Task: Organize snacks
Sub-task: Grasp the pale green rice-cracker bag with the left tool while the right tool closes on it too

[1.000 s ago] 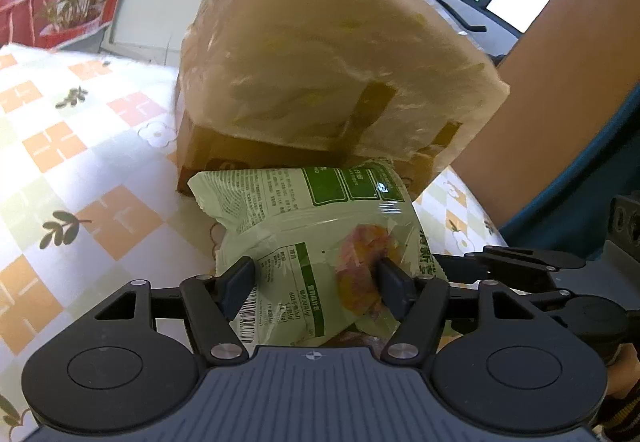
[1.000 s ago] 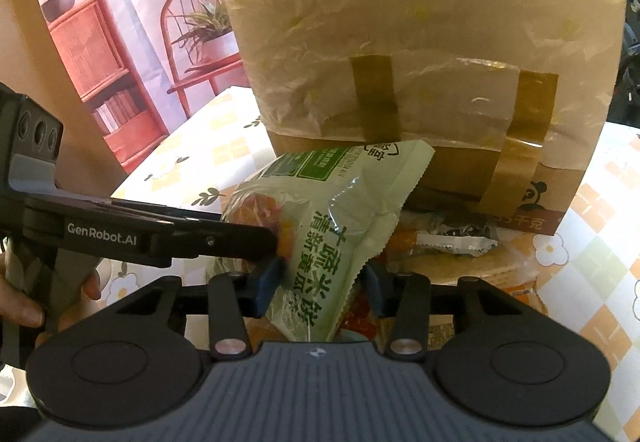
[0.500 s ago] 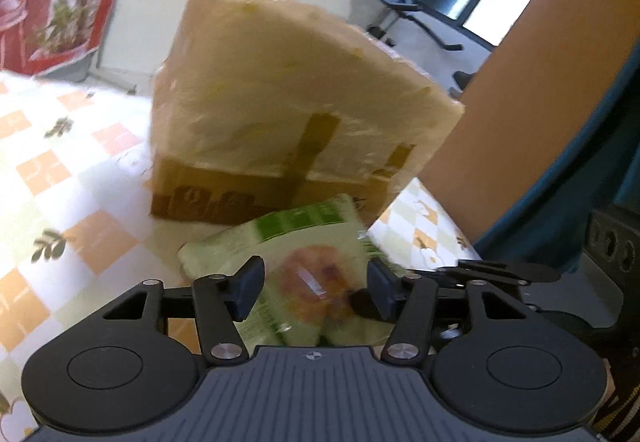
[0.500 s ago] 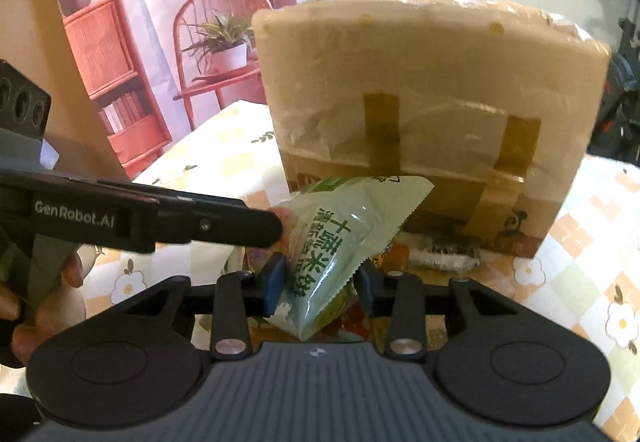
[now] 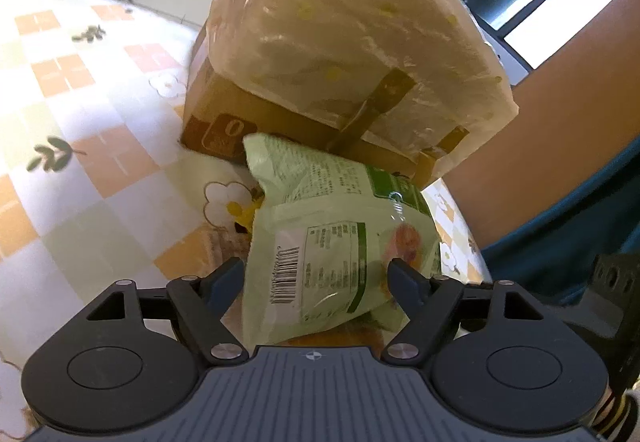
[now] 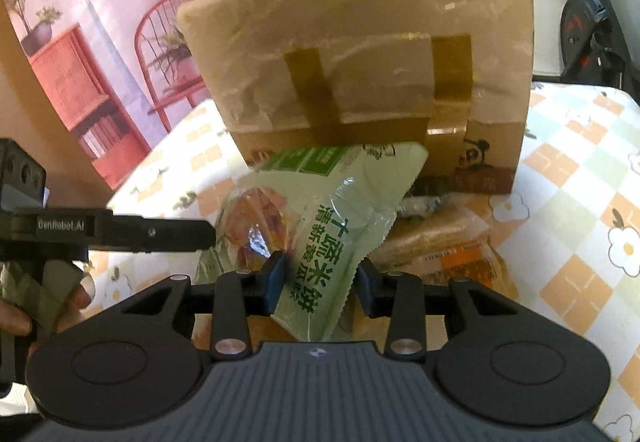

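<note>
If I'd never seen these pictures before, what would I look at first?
Probably the green snack bag, right in the middle, pinched at its lower edge by the right gripper. The left gripper sits around its other end; its jaws have just been opening and no longer squeeze it. Behind stands a big cardboard box, wrapped in plastic and brown tape, on the checked tablecloth.

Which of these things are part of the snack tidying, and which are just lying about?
Part of the job:
green snack bag
orange snack packs
taped cardboard box
left gripper
right gripper

Just lying about:
checked tablecloth
exercise bike
</note>
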Available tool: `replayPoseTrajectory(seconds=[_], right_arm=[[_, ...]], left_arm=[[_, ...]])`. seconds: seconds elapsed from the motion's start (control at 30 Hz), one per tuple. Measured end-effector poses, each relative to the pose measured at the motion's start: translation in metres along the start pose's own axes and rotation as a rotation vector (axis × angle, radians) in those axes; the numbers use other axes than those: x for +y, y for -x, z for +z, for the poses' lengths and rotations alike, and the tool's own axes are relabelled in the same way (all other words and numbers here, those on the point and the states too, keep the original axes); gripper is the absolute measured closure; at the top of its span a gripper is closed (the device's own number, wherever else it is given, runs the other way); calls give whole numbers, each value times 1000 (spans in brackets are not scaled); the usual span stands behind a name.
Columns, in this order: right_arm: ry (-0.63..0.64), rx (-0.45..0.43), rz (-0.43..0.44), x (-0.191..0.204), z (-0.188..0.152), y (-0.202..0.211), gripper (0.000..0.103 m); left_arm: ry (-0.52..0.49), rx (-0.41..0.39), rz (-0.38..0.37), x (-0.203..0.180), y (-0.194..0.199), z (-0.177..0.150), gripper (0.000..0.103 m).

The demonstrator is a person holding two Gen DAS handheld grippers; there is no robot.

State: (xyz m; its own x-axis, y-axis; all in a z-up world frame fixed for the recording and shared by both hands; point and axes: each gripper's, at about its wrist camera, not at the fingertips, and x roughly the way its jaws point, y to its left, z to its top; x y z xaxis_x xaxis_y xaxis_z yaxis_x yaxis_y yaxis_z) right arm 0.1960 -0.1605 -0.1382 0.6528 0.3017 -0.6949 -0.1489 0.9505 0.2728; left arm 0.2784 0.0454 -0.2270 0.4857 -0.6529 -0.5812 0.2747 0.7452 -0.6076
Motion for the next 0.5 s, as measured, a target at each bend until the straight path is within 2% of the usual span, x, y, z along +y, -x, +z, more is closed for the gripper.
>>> replayPoseTrajectory(seconds=[0.17, 0.33, 0.5], right_arm=[[-34, 5, 17, -7, -4, -2, 63], [-26, 7, 16, -10, -3, -5, 63], [-34, 8, 21, -13, -2, -7, 63]], left_arm=[[14, -4, -15, 2, -15, 6, 15], [4, 3, -17, 4, -28, 16, 13], [7, 16, -55, 5, -41, 20, 12]])
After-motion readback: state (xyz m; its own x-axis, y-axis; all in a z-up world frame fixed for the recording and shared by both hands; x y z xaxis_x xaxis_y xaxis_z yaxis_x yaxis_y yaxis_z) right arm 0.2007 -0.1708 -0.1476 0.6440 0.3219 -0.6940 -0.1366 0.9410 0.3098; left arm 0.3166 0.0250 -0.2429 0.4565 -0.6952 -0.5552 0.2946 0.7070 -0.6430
